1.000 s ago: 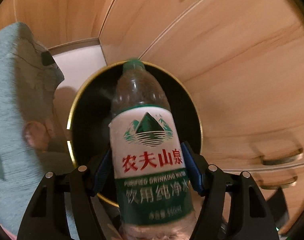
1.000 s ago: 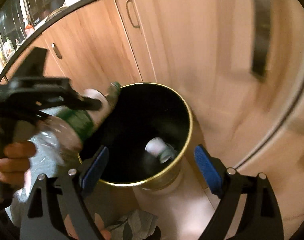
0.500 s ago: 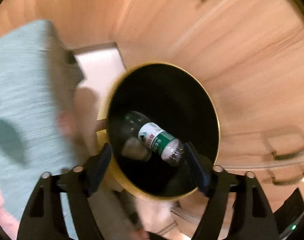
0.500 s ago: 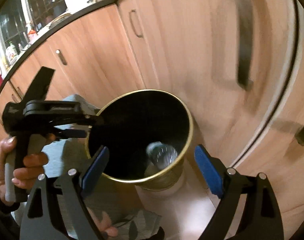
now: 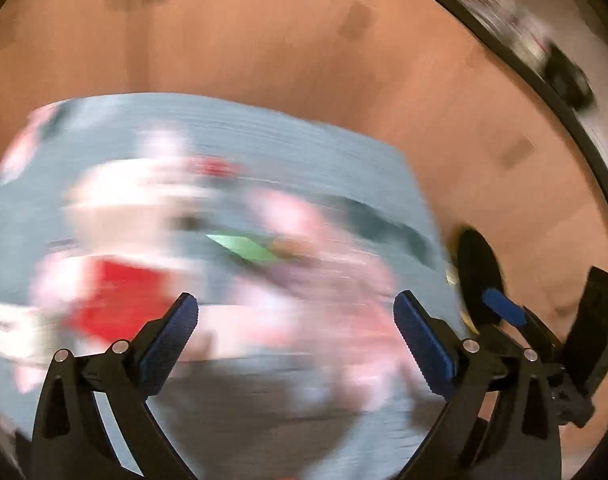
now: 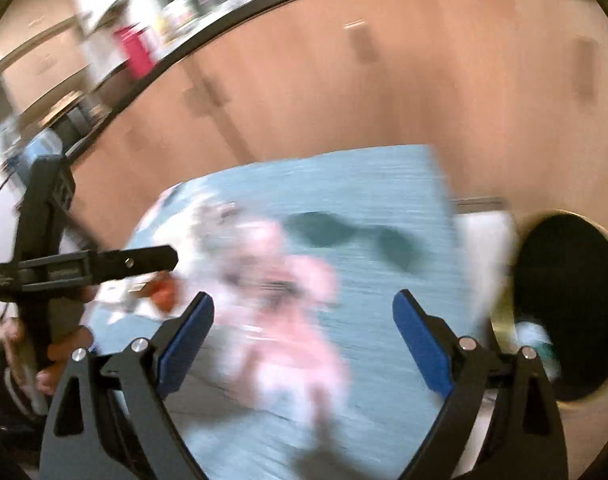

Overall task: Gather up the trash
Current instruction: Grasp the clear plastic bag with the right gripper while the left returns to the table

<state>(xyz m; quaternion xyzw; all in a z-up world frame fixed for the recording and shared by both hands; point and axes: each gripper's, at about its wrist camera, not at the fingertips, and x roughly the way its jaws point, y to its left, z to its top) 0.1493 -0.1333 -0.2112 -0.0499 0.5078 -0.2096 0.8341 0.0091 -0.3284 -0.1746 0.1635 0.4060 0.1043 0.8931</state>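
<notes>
A: Item 1, left claw (image 5: pixel 296 320): fingers spread wide, nothing between them. Item 2, right claw (image 6: pixel 304 320): likewise spread, nothing held.

B: And the trash?

A: Item 3, loose trash on a blue-grey mat (image 6: pixel 383 184). From the right wrist view, a pale pink-and-white crumpled heap (image 6: pixel 288 280) sits at 12 o'clock just ahead of the claw. From the left wrist view, a red-and-white piece (image 5: pixel 116 300) lies at 10 o'clock and a green scrap (image 5: pixel 244 246) near 12 o'clock (all badly smeared; kinds cannot be told).

B: Handling?

A: Judged light, soft and crushable, probably wrappers or tissue. Likely to slip or flutter, so pinch through the thickest bunched part, not a loose edge.

B: Destination?

A: Item 4, gold-rimmed bin (image 6: pixel 503 320), black inside, at 3 o'clock of the right claw, just beside the mat; something pale already lies in it. Wooden cabinets (image 6: pixel 423 80) stand behind.
</notes>
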